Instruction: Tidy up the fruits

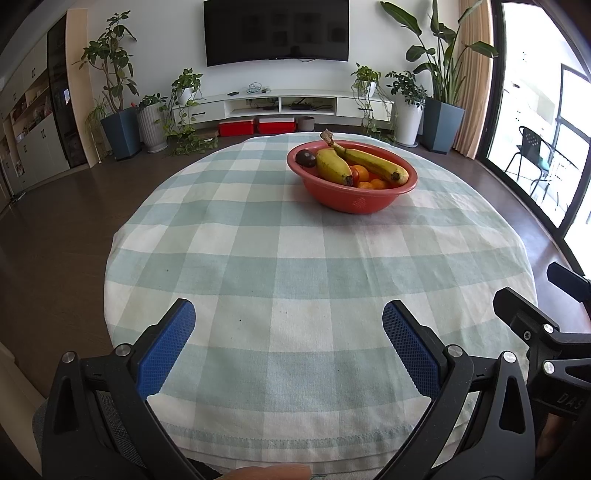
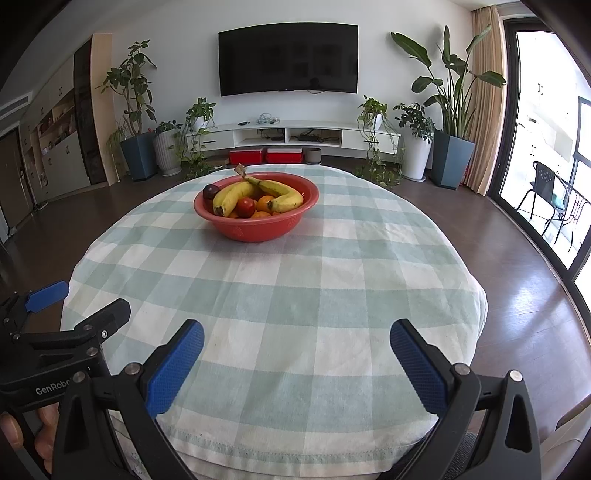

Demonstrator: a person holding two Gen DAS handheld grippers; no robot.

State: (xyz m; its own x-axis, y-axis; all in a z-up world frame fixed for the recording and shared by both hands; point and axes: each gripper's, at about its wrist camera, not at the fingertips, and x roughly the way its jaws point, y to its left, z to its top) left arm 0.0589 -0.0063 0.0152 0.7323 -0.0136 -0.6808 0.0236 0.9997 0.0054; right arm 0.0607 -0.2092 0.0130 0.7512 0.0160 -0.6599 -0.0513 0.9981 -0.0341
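A red bowl (image 1: pixel 351 201) stands on the far part of the checked tablecloth; it also shows in the right wrist view (image 2: pixel 258 230). In it lie two bananas (image 1: pixel 373 162) (image 2: pixel 236 195), a dark plum (image 1: pixel 306 158) (image 2: pixel 211 191), a red fruit (image 2: pixel 245 206) and some oranges (image 1: pixel 369 184) (image 2: pixel 265 203). My left gripper (image 1: pixel 289 317) is open and empty above the near edge of the table. My right gripper (image 2: pixel 297 338) is open and empty, beside the left one, also at the near edge. Both are far from the bowl.
The round table (image 1: pixel 295 277) carries a green and white checked cloth. Behind it are a TV (image 1: pixel 277 31), a low white cabinet (image 1: pixel 280 105), red boxes (image 1: pixel 256 125) and potted plants (image 1: pixel 118 110). Glass doors (image 2: pixel 546 129) stand at right.
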